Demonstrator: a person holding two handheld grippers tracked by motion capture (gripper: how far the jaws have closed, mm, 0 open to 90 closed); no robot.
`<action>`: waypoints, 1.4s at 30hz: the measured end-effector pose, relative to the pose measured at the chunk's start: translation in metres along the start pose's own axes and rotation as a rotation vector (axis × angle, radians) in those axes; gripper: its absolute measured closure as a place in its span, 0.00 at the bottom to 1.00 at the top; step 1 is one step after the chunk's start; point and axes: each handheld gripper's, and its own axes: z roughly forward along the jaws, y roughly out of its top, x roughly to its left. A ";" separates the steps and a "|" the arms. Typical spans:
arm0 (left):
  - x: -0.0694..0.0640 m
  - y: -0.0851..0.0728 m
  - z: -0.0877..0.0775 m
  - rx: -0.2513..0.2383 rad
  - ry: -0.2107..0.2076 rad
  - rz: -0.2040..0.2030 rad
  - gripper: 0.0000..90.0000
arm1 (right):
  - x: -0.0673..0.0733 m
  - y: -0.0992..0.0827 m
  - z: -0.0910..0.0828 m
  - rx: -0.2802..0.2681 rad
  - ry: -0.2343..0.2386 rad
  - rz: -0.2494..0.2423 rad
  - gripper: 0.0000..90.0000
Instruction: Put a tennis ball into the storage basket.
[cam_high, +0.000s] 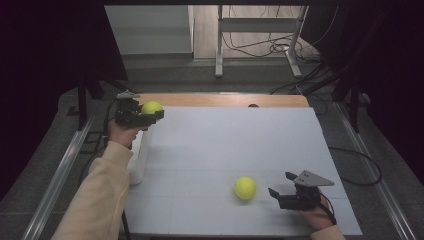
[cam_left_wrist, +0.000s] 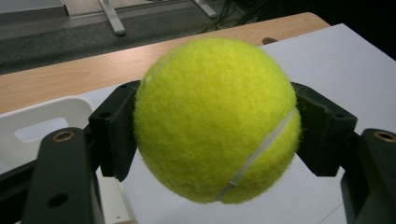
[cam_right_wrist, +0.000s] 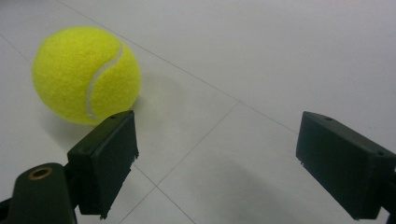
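My left gripper (cam_high: 150, 114) is shut on a yellow tennis ball (cam_high: 152, 107) and holds it in the air at the table's far left corner. In the left gripper view the held ball (cam_left_wrist: 217, 121) sits squeezed between both black pads (cam_left_wrist: 114, 133). A second tennis ball (cam_high: 245, 188) lies on the white table top (cam_high: 230, 140) near the front. My right gripper (cam_high: 281, 184) rests just right of it, open, with nothing between its jaws. In the right gripper view that ball (cam_right_wrist: 86, 74) lies beyond the left pad (cam_right_wrist: 105, 158), outside the gap.
A white bin (cam_left_wrist: 44, 128) stands at the table's left edge, just under the left gripper; its rim (cam_high: 140, 160) shows beside the sleeve. A wooden strip (cam_high: 220, 99) runs along the far edge. Metal rails (cam_high: 60, 170) flank the table, and cables lie on the floor beyond.
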 end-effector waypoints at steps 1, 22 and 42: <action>0.002 0.000 -0.001 0.000 0.003 -0.003 0.29 | 0.000 0.000 0.000 0.000 -0.001 0.000 0.15; 0.035 -0.003 -0.013 0.000 0.075 -0.066 0.29 | 0.000 0.000 0.000 0.003 -0.002 0.000 0.15; 0.058 -0.007 -0.021 0.006 0.135 -0.111 0.29 | 0.000 0.000 0.001 0.002 0.000 0.000 0.15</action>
